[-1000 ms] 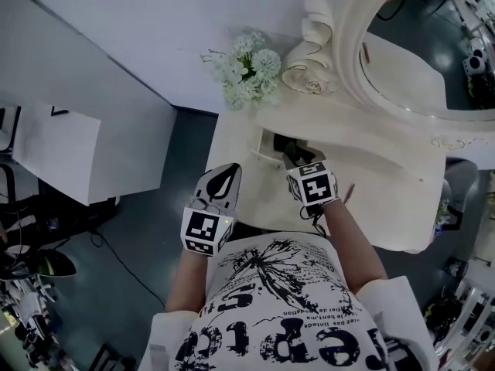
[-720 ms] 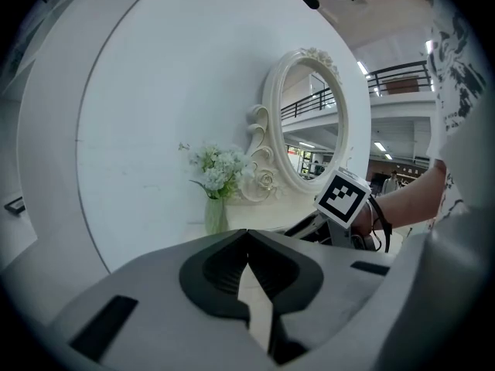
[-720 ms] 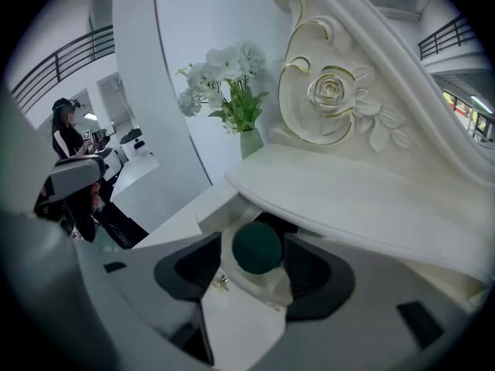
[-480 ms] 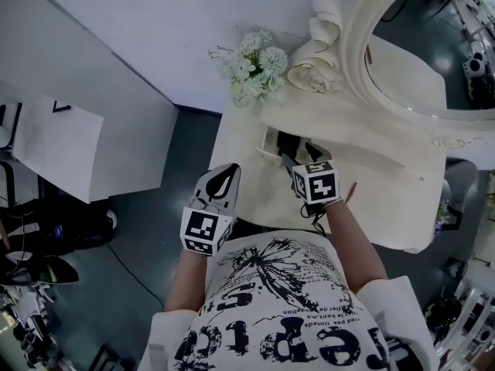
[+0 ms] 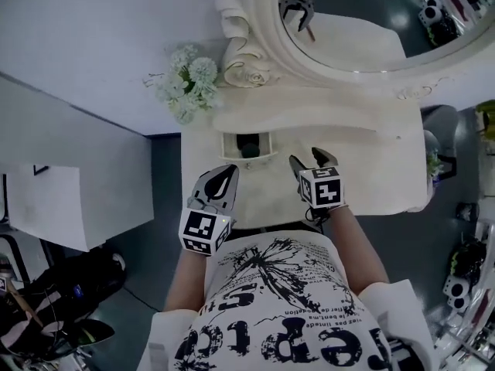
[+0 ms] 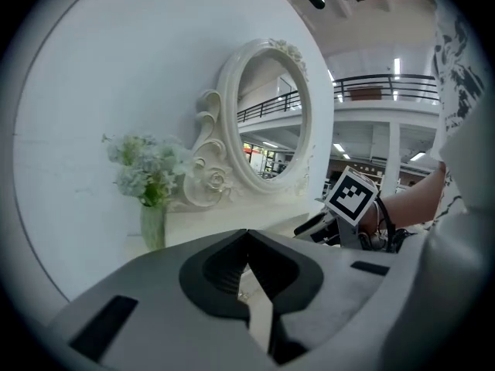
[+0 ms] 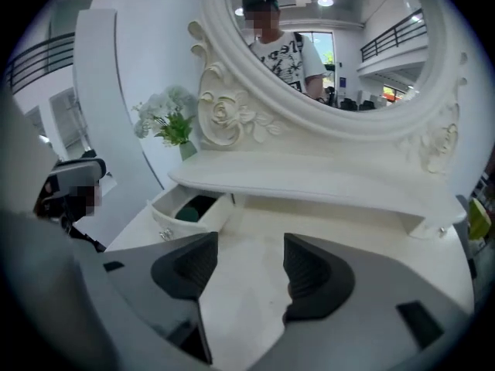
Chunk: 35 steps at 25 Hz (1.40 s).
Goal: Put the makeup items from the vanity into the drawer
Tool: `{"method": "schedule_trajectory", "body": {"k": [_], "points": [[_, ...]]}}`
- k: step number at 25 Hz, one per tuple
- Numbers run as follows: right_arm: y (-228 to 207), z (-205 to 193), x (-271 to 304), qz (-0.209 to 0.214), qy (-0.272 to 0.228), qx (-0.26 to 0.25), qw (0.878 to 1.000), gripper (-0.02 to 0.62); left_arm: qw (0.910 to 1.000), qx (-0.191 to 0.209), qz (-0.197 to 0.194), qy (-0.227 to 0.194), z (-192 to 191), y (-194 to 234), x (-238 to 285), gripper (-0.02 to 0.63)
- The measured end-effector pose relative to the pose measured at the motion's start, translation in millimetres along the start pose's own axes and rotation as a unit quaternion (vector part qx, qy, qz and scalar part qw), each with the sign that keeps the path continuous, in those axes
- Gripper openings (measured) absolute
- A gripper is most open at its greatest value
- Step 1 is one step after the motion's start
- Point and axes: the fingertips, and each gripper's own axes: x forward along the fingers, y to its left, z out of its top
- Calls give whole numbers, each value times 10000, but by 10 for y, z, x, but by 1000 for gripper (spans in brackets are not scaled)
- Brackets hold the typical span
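Dimly, drawer (image 7: pixel 165 222) contents (image 7: pixel 189 209) (dark, indistinct)

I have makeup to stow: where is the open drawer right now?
In the head view, the drawer stands open at the left side of the vanity, between the flowers and the left hand-held gripper, with a dark item inside.

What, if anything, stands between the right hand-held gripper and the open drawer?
Nothing visible does. The right hand-held gripper, open and empty, hangs over the bare vanity top, and the drawer stands open to its left.
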Motion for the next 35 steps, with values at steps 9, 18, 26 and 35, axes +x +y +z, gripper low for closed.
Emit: {"method": "schedule_trajectory", "body": {"k": [9, 18, 26, 35], "points": [[-726, -899, -222, -650, 458, 1034, 9915, 275, 9934, 390, -1041, 284, -17, -676, 554, 20], [-899, -1249, -72, -857, 727, 1211, 9863, 144, 9906, 409, -1194, 533, -179, -860, 698, 19], [-921, -1310, -11, -906, 915, 1024, 9864, 60, 9928, 427, -1043, 405, -89, -762, 677, 20], [-742, -589, -49, -565, 280, 413, 9972, 60, 9968, 399, -695, 42, 152, -557, 565, 20]]}}
